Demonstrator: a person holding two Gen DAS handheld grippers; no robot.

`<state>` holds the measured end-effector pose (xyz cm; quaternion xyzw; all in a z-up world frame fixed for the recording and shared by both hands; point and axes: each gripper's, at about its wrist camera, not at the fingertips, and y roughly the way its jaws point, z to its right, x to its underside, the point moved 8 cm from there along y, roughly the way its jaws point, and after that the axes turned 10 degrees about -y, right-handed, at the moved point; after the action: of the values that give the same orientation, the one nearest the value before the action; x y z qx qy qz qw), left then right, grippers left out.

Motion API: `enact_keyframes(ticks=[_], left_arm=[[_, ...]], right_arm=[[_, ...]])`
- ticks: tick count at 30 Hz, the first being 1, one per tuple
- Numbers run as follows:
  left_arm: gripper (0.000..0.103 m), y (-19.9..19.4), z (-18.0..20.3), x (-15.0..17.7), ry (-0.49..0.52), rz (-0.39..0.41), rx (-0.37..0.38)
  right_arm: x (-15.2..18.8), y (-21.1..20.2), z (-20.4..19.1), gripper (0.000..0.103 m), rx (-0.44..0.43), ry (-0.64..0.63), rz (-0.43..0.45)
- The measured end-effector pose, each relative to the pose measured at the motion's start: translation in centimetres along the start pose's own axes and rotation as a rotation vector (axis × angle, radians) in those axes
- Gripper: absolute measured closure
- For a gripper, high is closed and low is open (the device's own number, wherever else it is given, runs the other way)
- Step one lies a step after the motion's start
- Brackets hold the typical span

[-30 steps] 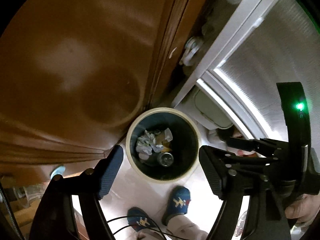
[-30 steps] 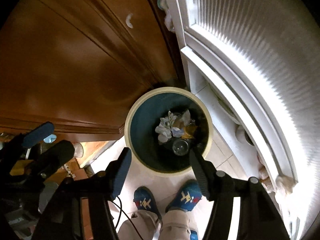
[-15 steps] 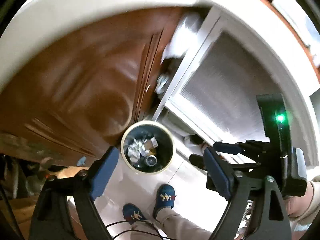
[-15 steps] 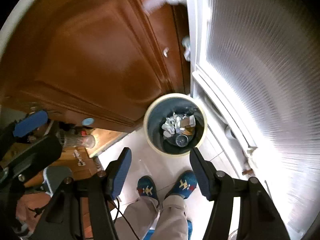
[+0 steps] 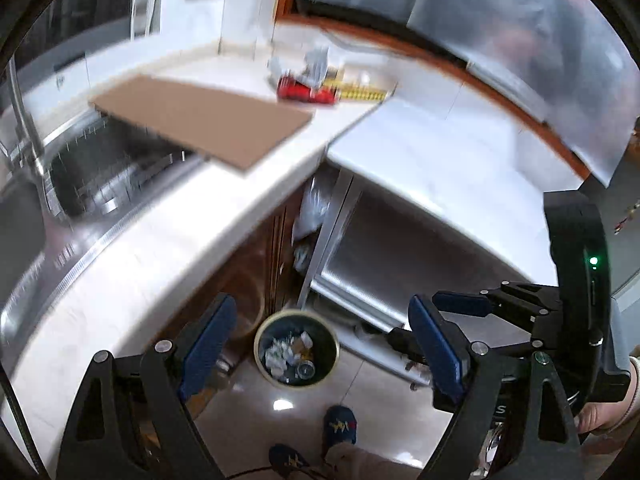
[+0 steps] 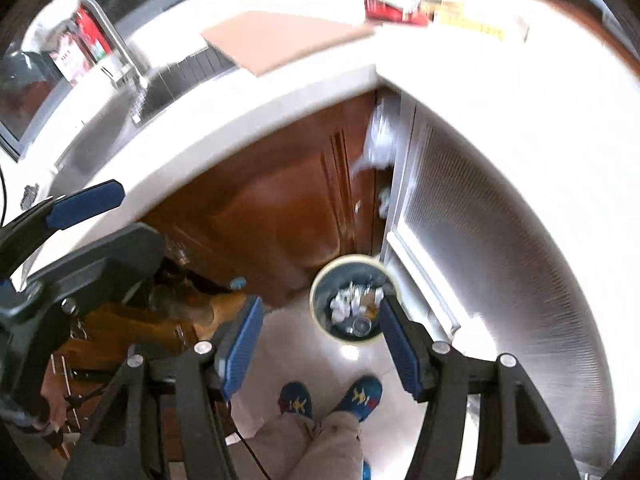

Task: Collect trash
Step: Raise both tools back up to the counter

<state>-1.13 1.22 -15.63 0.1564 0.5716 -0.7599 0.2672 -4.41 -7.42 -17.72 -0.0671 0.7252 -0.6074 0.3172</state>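
Far below on the floor stands a round, cream-rimmed bin holding crumpled white paper and a shiny can. My left gripper is open, high above it, with nothing between its blue pads. My right gripper is also open and empty, at about the same height. On the white countertop lie a red packet, a yellow packet and crumpled wrappers, blurred. The same red packet shows at the top of the right wrist view.
A brown cardboard sheet lies partly over the steel sink, with a tap at the left. Below are a wooden cabinet door and a ribbed metal panel. The person's feet in blue slippers stand by the bin.
Both grippers have risen well above the bin, which now looks much smaller. The countertop, the sink and the packets have come into view. The left jaws stand slightly wider.
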Motion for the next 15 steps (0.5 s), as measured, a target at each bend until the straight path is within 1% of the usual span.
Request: enact_keyframes(ticks=[5, 9, 12, 15], left_arm=[[0.016, -4.0, 1.0, -3.4, 0.034, 0.085, 0.018], [0.016, -6.3, 1.9, -6.6, 0.055, 0.147, 0.036], [0.016, -7.4, 2.5, -8.5, 0.078, 0.179, 0.046], [0.016, -7.9, 3.2, -10.4, 0.109, 0.217, 0.037]], right_arm=[[-3.3, -5.5, 0.6, 0.042, 0.059, 0.011, 0.113], [-5.6, -8.4, 1.1, 0.042, 0.101, 0.023, 0.201], [-7.7, -10.5, 1.8, 0.042, 0.130, 0.029, 0.258], [-9.2, -12.4, 2.7, 0.042, 0.158, 0.038, 0.309]])
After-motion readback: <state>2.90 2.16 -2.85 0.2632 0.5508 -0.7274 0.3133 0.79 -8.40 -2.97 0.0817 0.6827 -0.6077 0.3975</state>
